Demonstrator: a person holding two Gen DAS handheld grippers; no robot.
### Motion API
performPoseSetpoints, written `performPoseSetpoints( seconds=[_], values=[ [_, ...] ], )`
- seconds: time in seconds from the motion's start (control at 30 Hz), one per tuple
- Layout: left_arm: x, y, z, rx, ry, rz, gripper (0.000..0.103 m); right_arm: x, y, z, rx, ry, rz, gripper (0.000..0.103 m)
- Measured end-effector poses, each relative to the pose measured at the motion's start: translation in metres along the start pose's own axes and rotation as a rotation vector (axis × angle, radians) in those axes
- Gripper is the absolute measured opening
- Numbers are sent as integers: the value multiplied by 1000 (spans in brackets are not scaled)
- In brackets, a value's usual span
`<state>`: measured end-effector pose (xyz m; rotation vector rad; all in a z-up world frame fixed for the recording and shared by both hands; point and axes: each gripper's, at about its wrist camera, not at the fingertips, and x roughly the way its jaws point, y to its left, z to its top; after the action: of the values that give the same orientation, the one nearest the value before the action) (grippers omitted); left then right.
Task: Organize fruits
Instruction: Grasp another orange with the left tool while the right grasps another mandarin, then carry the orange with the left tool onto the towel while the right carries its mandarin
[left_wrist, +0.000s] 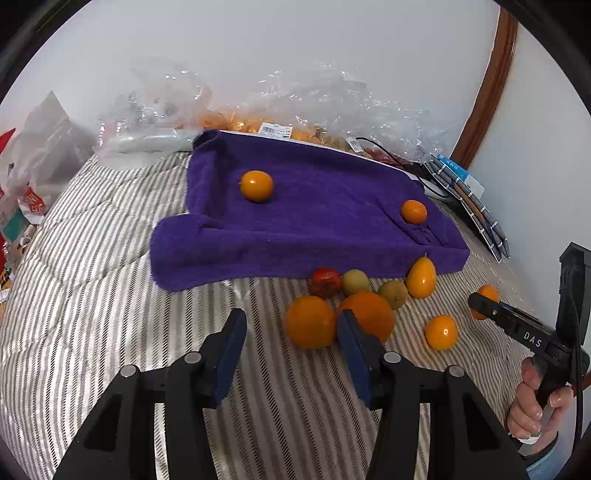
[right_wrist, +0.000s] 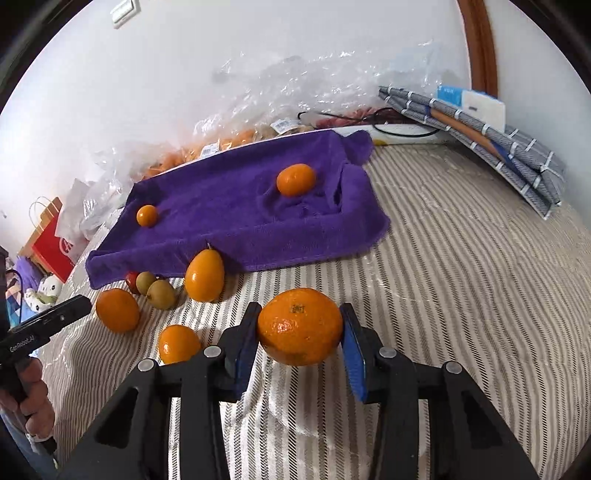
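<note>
A purple towel lies over a raised tray on the striped bedspread, with two small oranges on it. In front of it lie a red fruit, two green fruits, an oval orange fruit and a small orange. My left gripper stands open; an orange sits just past its tips, next to the right finger, and a second orange lies behind that finger. My right gripper is shut on a mandarin, both pads against its sides.
Crumpled plastic bags with packed fruit line the wall behind the towel. Folded grey cloths lean at the back right. A red paper bag stands beyond the bed's left edge. A hand holds the right gripper's handle.
</note>
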<state>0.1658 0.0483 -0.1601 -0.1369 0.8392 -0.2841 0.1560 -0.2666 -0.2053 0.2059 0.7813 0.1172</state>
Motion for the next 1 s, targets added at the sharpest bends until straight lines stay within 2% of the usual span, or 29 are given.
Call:
performPoseSetpoints(
  seconds=[0.1, 0.17, 0.27, 0.37, 0.53, 0.7, 0.93, 1.0],
  values=[
    [5, -2, 4, -5, 8, -8, 46, 2, 0, 0, 4, 2, 16, 42],
    [11, -2, 4, -17, 20, -7, 38, 1, 0, 0, 8, -1, 24, 42],
    [16, -2, 2, -28, 37, -21, 36, 0, -5, -1, 22, 0, 23, 42],
    [17, -4, 2, -35, 38, -40, 27, -1, -8, -2, 37, -4, 34, 42],
    [11, 1, 2, -51, 33, -20, 27, -1, -8, -3, 42, -1, 29, 42],
    [1, 13, -4, -42, 12, 70, 27, 0, -4, -3, 20, -4, 32, 42],
    [1, 16, -5, -40, 4, 65, 28, 1, 4, -5, -23, 4, -31, 42],
    [3, 16, -6, -35, 1, 69, 31, -1, 6, -6, -35, -7, -45, 42]
  ],
)
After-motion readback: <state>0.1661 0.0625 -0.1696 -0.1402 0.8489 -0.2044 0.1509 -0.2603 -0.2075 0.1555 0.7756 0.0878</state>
